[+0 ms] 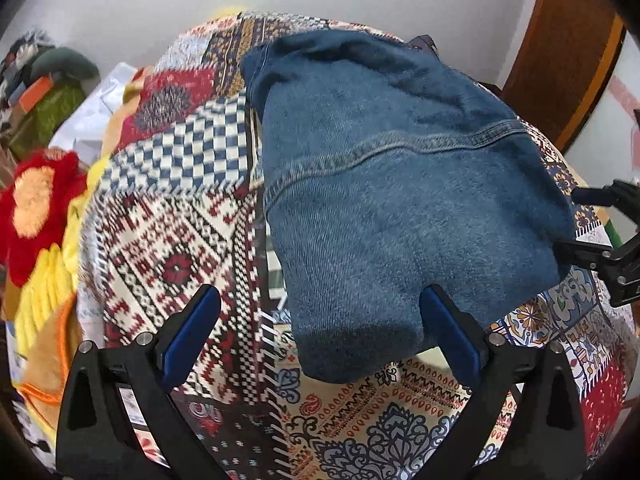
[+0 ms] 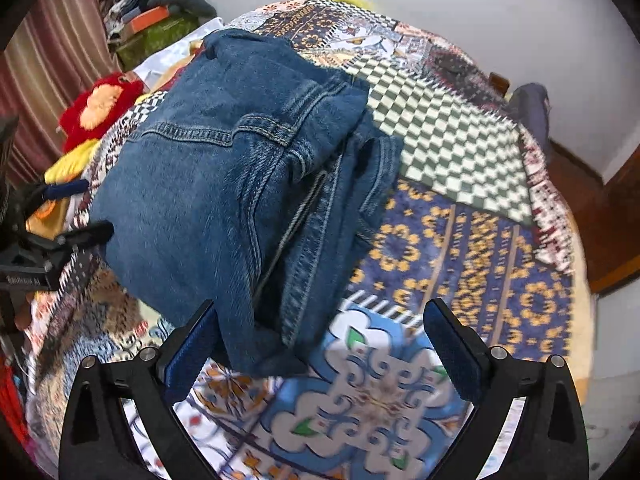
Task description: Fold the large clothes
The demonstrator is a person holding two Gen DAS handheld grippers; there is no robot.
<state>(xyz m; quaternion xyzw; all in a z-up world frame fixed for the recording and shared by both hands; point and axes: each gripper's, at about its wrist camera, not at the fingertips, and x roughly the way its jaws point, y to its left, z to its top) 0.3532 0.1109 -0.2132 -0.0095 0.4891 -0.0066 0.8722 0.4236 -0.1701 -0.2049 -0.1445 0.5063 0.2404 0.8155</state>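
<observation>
Blue denim jeans point(image 1: 400, 184) lie folded in a thick bundle on a patchwork bedspread point(image 1: 168, 232). My left gripper point(image 1: 320, 312) hangs open and wide over the bundle's near corner, which lies between the fingers without the pads pressing it. In the right wrist view the jeans point(image 2: 208, 184) show their stacked seams and hems. My right gripper point(image 2: 320, 332) is open too, its left finger point(image 2: 192, 344) beside the denim's near end. Each gripper also appears in the other view: the right gripper point(image 1: 580, 220) at the bundle's right side, the left gripper point(image 2: 80, 210) at its left.
A red and yellow plush blanket point(image 1: 36, 208) is heaped at the bed's left side, with a pile of clothes and boxes point(image 2: 152, 12) against the white wall. A wooden door frame point(image 1: 568, 48) stands at the right, and a striped curtain point(image 2: 44, 68) hangs on the left.
</observation>
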